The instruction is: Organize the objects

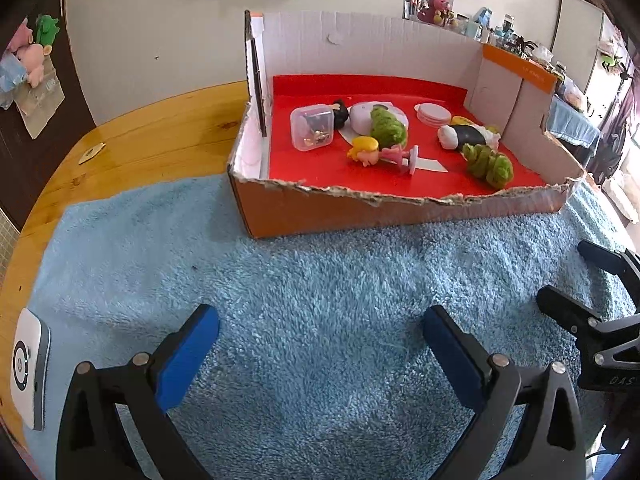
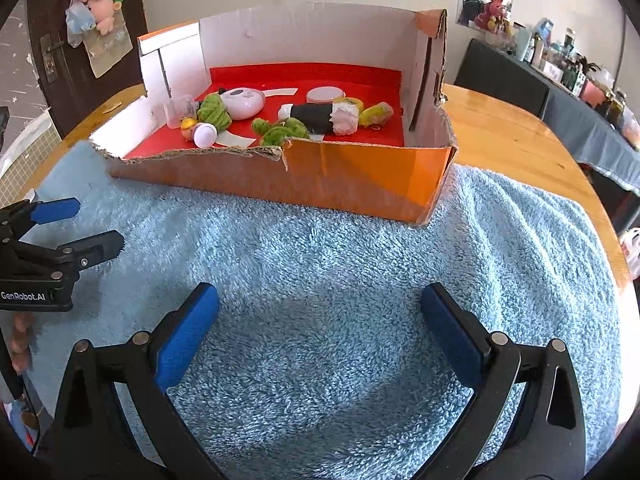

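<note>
A cardboard box point(image 1: 360, 208) with a red floor stands on a blue towel point(image 1: 320, 300), which lies on a round wooden bench point(image 1: 140, 120). All the small things are inside the box. Near its left side there is a clear tub point(image 1: 313, 128), and beside it a white oval case point(image 1: 366, 116) with a green plush point(image 1: 387, 126) leaning on it. In front of them lies a small doll point(image 1: 366, 151) with yellow hair. More to the right there is a stack of pink discs point(image 1: 433, 113), a black and white plush point(image 1: 468, 135) and a second green plush point(image 1: 488, 164). The left hand-held gripper point(image 1: 320, 344) hangs over the bare towel in front of the box; its blue pads are wide apart and nothing is between them. The right hand-held gripper point(image 2: 320, 330) is just beside it, also over the towel, wide open and empty. On the left edge of the bench lies a white device point(image 1: 30, 368).
</note>
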`<action>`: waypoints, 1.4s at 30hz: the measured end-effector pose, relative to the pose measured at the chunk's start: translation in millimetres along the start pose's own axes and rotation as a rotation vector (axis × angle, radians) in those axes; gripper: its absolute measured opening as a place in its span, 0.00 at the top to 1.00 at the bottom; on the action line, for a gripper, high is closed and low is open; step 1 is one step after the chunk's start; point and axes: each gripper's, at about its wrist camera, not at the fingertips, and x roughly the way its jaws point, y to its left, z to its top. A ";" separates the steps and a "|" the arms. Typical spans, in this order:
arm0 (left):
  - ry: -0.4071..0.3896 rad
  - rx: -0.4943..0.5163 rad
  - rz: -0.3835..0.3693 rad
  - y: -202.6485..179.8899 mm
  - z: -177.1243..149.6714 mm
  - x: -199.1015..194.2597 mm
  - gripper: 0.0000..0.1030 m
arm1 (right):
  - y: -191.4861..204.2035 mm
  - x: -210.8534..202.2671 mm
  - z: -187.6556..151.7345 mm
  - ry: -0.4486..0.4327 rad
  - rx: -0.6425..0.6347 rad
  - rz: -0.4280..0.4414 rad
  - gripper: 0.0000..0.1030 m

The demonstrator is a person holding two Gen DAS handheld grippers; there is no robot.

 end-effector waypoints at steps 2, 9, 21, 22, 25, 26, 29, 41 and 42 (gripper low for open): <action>0.000 0.006 -0.001 -1.7 0.2 0.4 0.00 | 0.1 0.1 0.0 -0.001 0.001 0.002 0.00; -0.004 0.021 -0.002 -1.3 -3.6 -3.5 0.00 | -0.3 -0.8 -0.9 -0.001 0.000 0.000 0.00; -0.007 0.024 -0.006 -1.9 -3.3 -4.8 0.00 | 0.4 0.4 -1.5 -0.001 -0.003 -0.003 0.00; -0.007 0.024 -0.006 -1.7 -3.4 -5.3 0.00 | 0.5 0.6 -1.5 -0.001 -0.003 -0.004 0.00; -0.008 0.021 -0.006 -1.6 -3.2 -5.8 0.00 | 0.4 0.6 -1.5 -0.001 -0.003 -0.004 0.00; -0.008 0.020 -0.005 -1.9 -3.0 -5.9 0.00 | 0.4 0.6 -1.5 -0.001 -0.003 -0.004 0.00; -0.009 0.018 -0.005 -1.6 -2.5 -5.2 0.00 | -0.1 0.4 -1.6 -0.001 -0.003 -0.003 0.00; -0.010 0.017 -0.010 -1.1 -1.8 -4.5 0.00 | 0.0 0.5 -1.5 -0.001 -0.003 -0.004 0.00; -0.010 0.017 -0.011 -1.0 -1.8 -4.6 0.00 | 0.4 0.7 -1.4 -0.001 -0.003 -0.004 0.00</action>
